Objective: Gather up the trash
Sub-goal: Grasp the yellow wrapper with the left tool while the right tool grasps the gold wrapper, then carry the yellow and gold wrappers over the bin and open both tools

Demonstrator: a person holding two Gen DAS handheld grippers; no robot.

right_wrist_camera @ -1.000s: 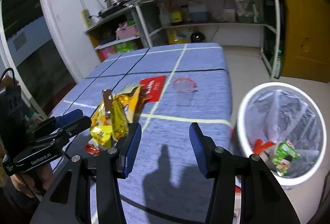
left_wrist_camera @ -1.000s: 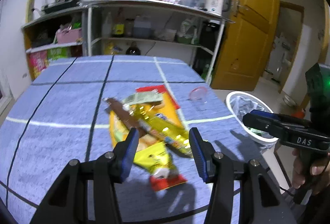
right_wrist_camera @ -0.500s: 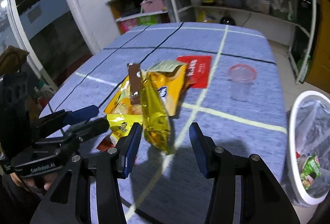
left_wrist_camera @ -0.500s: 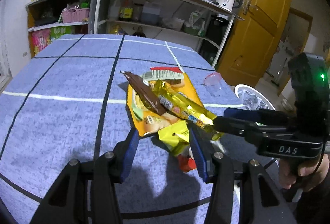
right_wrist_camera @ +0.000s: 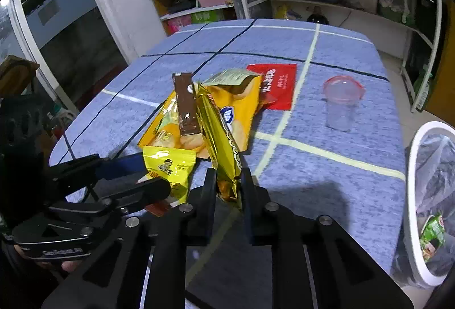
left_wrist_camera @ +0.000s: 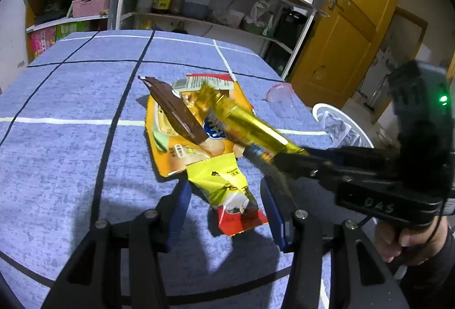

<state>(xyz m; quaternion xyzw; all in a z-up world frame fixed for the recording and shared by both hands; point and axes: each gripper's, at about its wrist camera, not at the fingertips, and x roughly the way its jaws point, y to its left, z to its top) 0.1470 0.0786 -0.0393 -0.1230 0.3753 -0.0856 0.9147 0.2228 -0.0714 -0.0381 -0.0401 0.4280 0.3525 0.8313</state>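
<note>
My right tool (right_wrist_camera: 226, 183) is closing its jaws on the near end of a long gold foil wrapper (right_wrist_camera: 220, 138), and the foil is pinched between the two pads. From the left wrist view the same right tool (left_wrist_camera: 280, 156) comes in from the right with the gold foil wrapper (left_wrist_camera: 241, 124) slanting up and away from its tip over the pile.

My left tool (left_wrist_camera: 224, 201) has its jaws apart, one on either side of a crumpled yellow packet (left_wrist_camera: 221, 181) with a red end; the pads do not press on it. In the right wrist view the left tool (right_wrist_camera: 148, 173) sits at the left, its tips by that yellow packet (right_wrist_camera: 169, 166).

The rest of the trash lies in a heap near the middle of the blue tabletop (right_wrist_camera: 327, 175): a big orange snack bag (right_wrist_camera: 239, 109) flat underneath, a brown wrapper (right_wrist_camera: 186, 107) lying across it, and a red packet (right_wrist_camera: 280, 84) at the far side, partly tucked under the orange bag. A clear plastic cup (right_wrist_camera: 342, 104) with a pink rim stands apart to the right of the heap.

Off the tabletop's right edge stands a white bin (right_wrist_camera: 415, 195) lined with a clear bag, with a green wrapper (right_wrist_camera: 432, 232) already inside. My hand (left_wrist_camera: 398, 238) grips the right tool's handle at the lower right.
</note>
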